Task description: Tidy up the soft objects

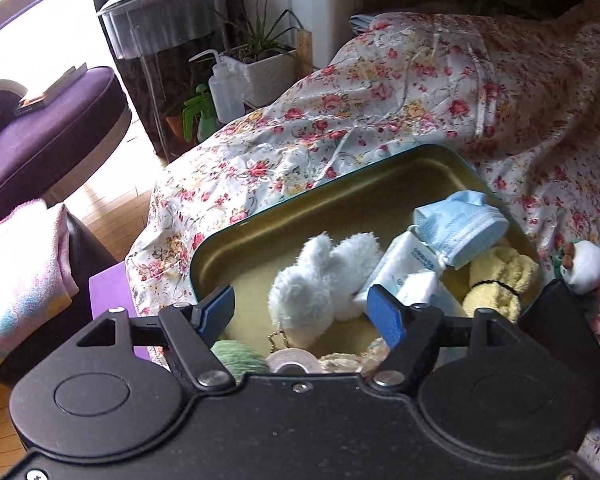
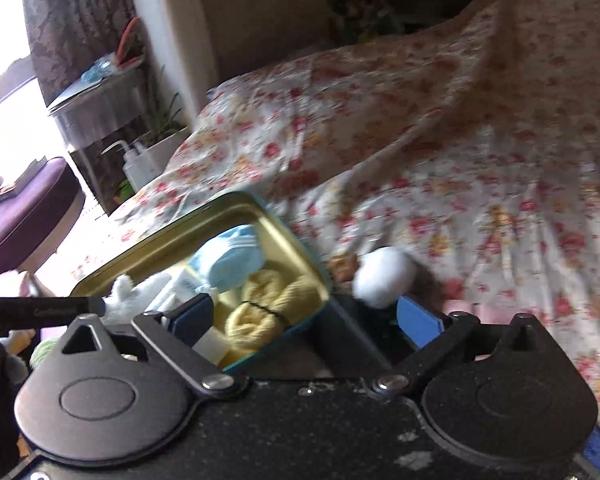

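A gold metal tin point(image 1: 332, 184) sits on the floral bedspread. It holds a white fluffy plush point(image 1: 320, 276), a blue face mask point(image 1: 460, 228), a white tissue pack point(image 1: 404, 268) and a yellow rolled towel point(image 1: 496, 280). My left gripper point(image 1: 302, 310) is open above the tin's near side, empty. In the right wrist view the tin point(image 2: 296, 240) lies left, with the mask point(image 2: 232, 256) and towel point(image 2: 260, 308). My right gripper point(image 2: 304, 318) is open over the tin's right edge. A white round plush point(image 2: 384, 276) lies on the bed just beyond its right finger point(image 2: 418, 322); it also shows in the left wrist view point(image 1: 584, 266).
A green yarn ball point(image 1: 236, 356), a tape roll point(image 1: 292, 360) and a cream item lie at the tin's near end. The floral bedspread point(image 2: 460, 160) stretches right. A purple chair point(image 1: 48, 132), a folded pink towel point(image 1: 20, 272), a wash bottle point(image 1: 224, 88) and a potted plant point(image 1: 264, 60) stand left.
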### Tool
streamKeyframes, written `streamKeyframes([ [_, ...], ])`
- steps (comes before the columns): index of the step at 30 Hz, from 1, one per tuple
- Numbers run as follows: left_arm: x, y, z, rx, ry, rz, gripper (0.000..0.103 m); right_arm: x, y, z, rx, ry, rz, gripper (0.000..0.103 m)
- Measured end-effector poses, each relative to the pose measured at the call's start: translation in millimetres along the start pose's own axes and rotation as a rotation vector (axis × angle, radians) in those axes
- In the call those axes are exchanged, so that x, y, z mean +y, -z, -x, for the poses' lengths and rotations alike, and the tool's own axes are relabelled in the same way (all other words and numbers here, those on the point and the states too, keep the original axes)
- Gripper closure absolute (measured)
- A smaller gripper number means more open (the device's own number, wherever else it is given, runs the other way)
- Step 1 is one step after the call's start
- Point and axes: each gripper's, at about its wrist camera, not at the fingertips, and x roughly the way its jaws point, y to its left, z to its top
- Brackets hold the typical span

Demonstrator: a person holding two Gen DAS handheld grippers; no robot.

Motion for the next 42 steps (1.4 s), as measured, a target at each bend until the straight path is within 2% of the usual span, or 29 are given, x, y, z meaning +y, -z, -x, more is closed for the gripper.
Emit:
streamKeyframes([
  [8,-22.4,13.7,18.7,-0.015,0.055,-0.037,0.028,-29.4,14.3,24.8,-0.011,0.047,-0.056,0.000],
  [16,-37.5,28.1,22.2,-0.010,0.083,-0.053,0.028,-43.0,28.9,29.3,0.015,0.051,-0.091,0.000],
  [30,-60.6,27.0,24.7,-0.008,0.123,-0.087,0.028,-75.8,22.9,36.6,-0.016,0.132,-0.157,0.000],
  [42,-62.1,43.1,25.9,-0.008,0.130,-0.072,0.028,-74.1,28.4,27.5,0.011,0.124,-0.164,0.000],
])
